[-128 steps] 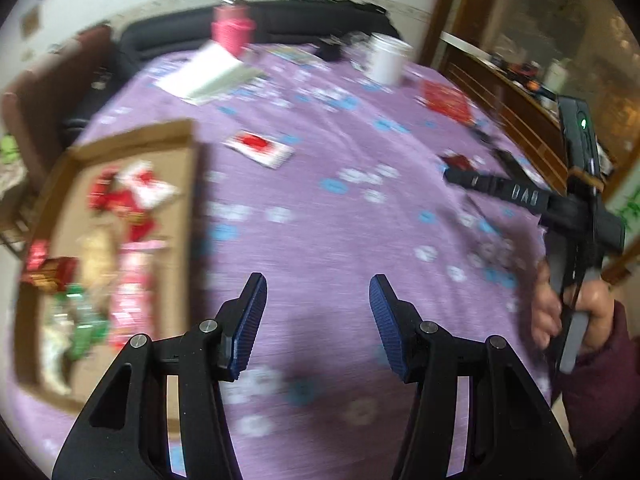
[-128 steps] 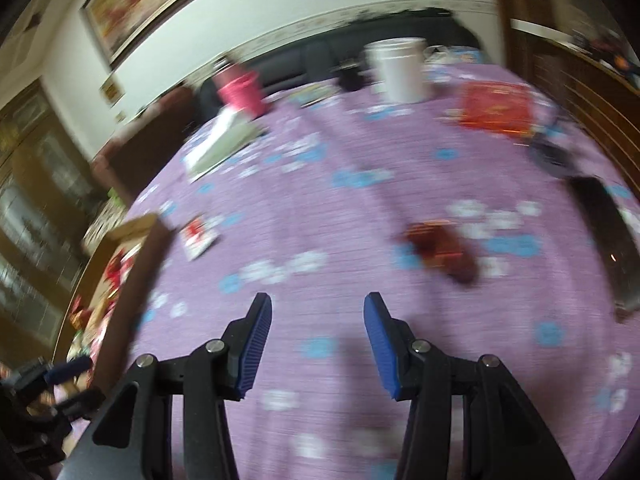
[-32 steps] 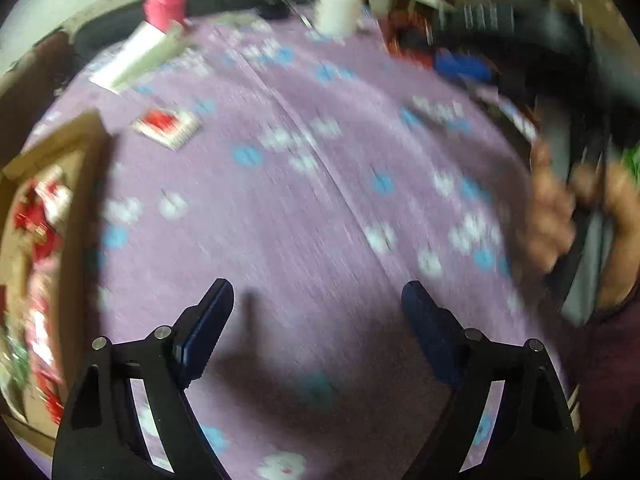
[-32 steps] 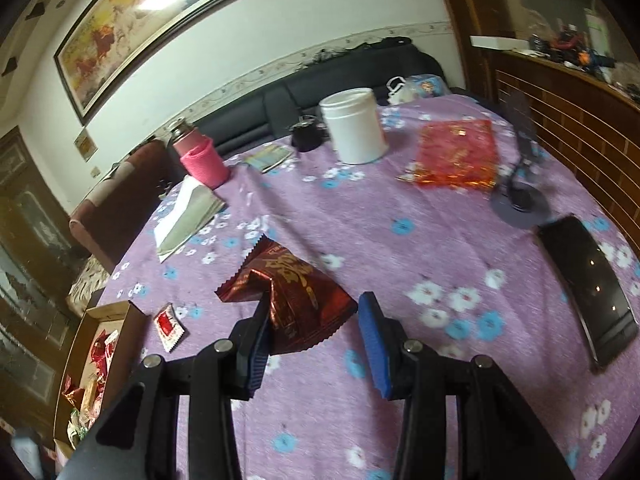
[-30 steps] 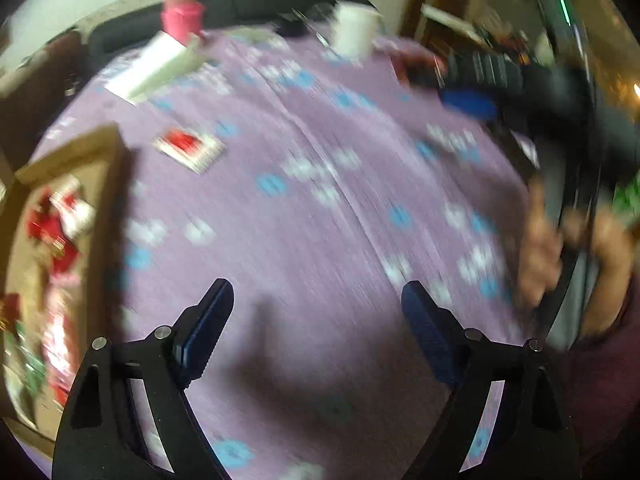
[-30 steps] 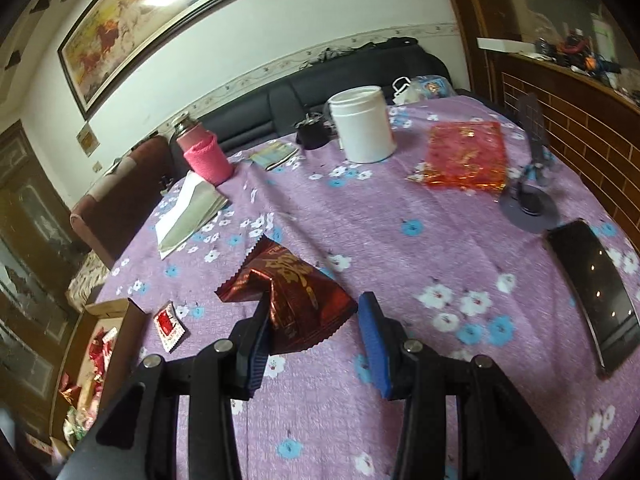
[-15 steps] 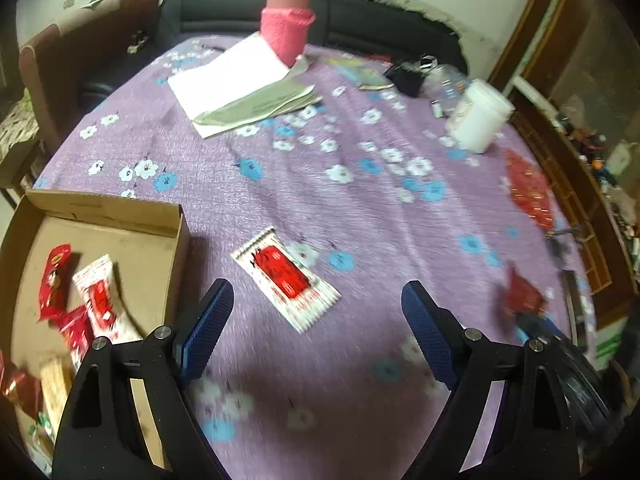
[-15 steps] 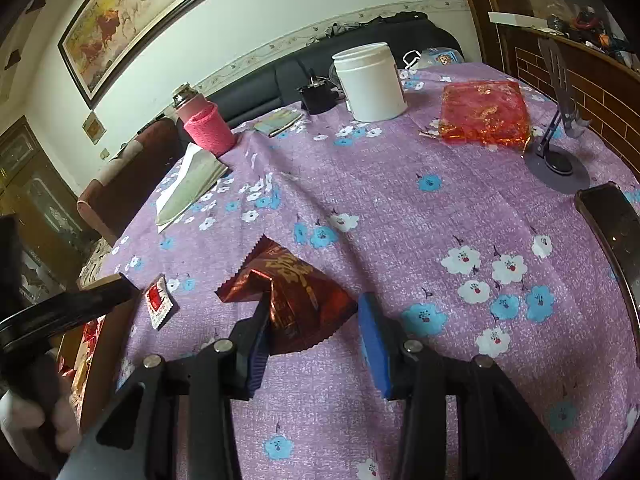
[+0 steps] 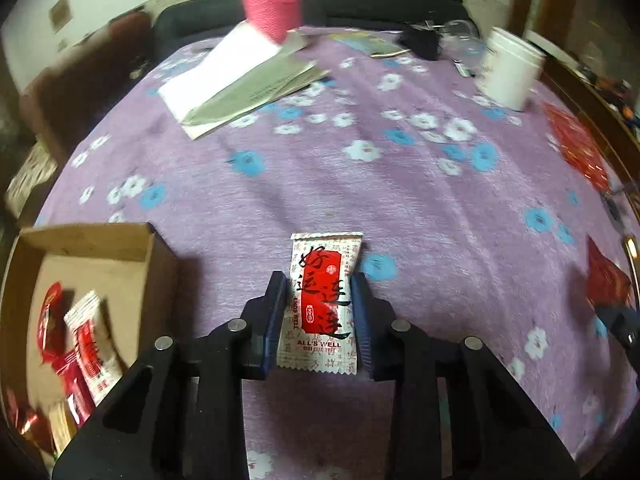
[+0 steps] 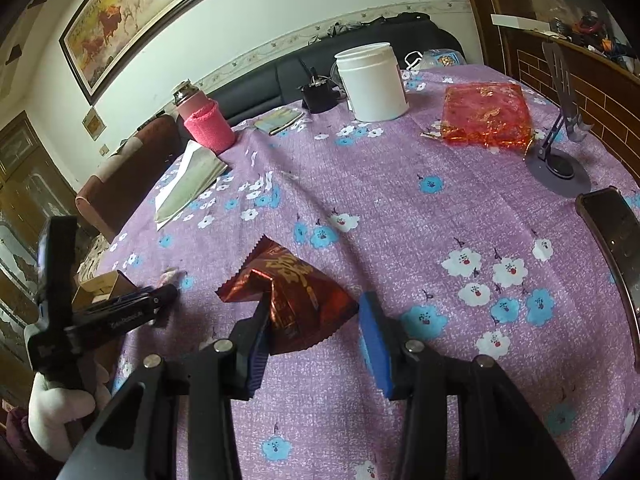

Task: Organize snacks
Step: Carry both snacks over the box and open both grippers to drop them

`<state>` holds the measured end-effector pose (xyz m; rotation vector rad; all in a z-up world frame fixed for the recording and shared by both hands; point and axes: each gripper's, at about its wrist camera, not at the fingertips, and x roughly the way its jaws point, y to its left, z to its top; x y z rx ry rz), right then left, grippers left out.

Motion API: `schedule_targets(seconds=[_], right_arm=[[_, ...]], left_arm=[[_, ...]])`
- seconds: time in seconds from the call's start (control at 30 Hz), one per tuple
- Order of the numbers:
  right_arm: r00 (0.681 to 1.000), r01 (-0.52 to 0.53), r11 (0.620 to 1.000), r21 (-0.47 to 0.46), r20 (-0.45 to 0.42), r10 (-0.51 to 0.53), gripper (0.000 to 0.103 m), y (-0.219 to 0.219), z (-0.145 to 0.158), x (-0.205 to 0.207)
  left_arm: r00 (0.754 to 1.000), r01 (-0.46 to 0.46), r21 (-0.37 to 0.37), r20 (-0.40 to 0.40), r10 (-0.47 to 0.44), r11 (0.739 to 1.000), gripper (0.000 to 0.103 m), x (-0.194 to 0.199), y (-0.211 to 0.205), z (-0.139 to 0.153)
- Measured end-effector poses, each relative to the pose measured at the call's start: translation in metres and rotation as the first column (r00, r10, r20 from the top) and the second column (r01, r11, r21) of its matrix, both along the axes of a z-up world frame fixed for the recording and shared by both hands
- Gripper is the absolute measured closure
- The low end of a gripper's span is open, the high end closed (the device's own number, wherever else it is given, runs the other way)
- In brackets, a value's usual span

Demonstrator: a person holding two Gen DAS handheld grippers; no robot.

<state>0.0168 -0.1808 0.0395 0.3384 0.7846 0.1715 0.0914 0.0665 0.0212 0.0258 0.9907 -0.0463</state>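
My left gripper is shut on a white and red snack packet over the purple flowered tablecloth, just right of the cardboard box that holds several snack packets. My right gripper is shut on a dark red foil snack packet, which sticks out to the left of the fingers above the cloth. The left gripper also shows at the left of the right wrist view, beside a corner of the box.
On the table stand a white jar, a pink-sleeved bottle, folded papers, a red mesh bag, a phone stand and a dark phone. A sofa runs behind the table.
My left gripper moved forward to the white and red packet and closed on it. My right gripper still holds the dark red packet and has shifted only slightly.
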Motion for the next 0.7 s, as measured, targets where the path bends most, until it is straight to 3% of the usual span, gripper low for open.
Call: schedule_targets(seconds=[0.37,0.7], right_arm=[[1.0,0.009,1.0,0.019,0.001,-0.009,0.057,-0.008,0.002,-0.002],[1.0,-0.009,1.0,-0.007,0.017,0.009,0.058,-0.002,0.002,-0.009]], left_arm=[[0.999,0.037,-0.195,0.021,-0.033,0.98,0.072,-0.039,0.008,0.017],[0.997,0.072,-0.261,0.033,-0.066,0.963,0.072,-0.086,-0.003,0.027]])
